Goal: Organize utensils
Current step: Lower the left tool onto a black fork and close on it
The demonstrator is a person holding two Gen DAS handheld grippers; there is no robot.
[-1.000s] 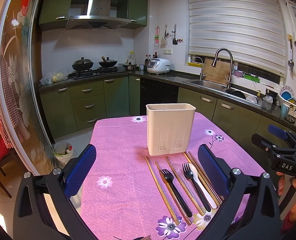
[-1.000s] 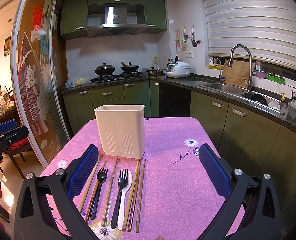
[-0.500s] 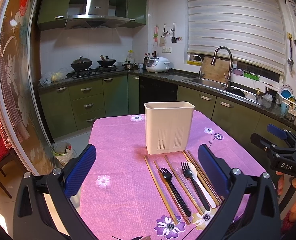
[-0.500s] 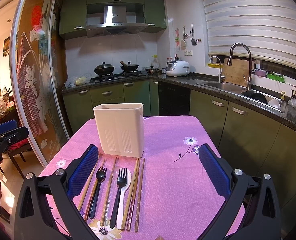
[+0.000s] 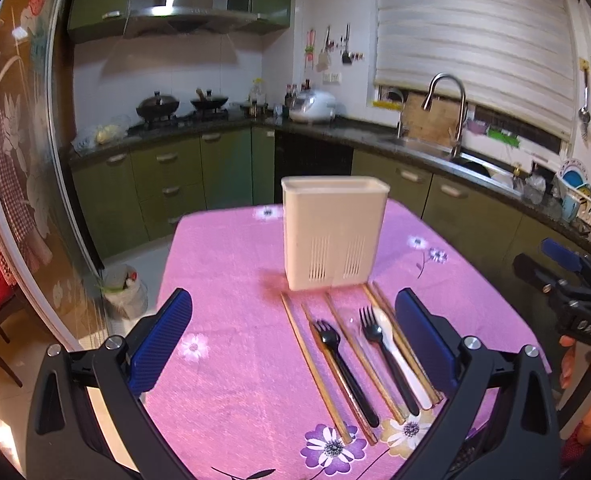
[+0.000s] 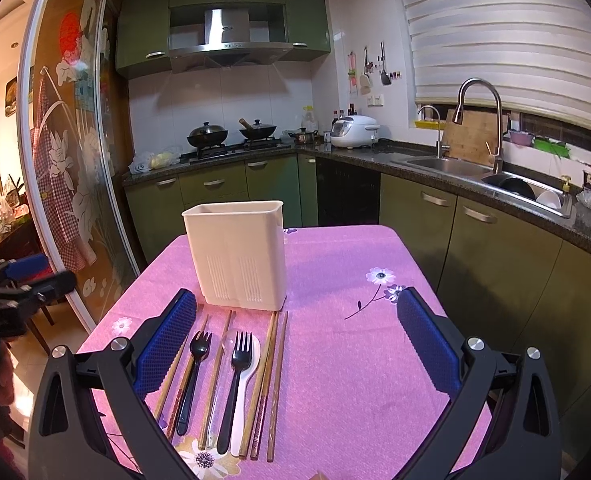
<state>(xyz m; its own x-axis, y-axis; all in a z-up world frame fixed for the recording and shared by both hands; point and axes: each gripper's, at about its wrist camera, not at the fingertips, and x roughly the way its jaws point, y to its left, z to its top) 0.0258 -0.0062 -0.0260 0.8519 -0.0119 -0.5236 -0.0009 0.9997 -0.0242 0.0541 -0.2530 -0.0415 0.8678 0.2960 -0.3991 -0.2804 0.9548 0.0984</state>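
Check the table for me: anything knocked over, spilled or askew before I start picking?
Nothing stands out. The cream holder stands upright on the pink tablecloth. Forks, white spoon and chopsticks lie roughly parallel in front of it. Both hand-held grippers are open and empty.

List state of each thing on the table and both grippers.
utensil holder: upright, looks empty
black forks: two, flat on the cloth
white spoon: flat under one fork
chopsticks: flat, loose
left gripper: jaws open, empty
right gripper: jaws open, empty
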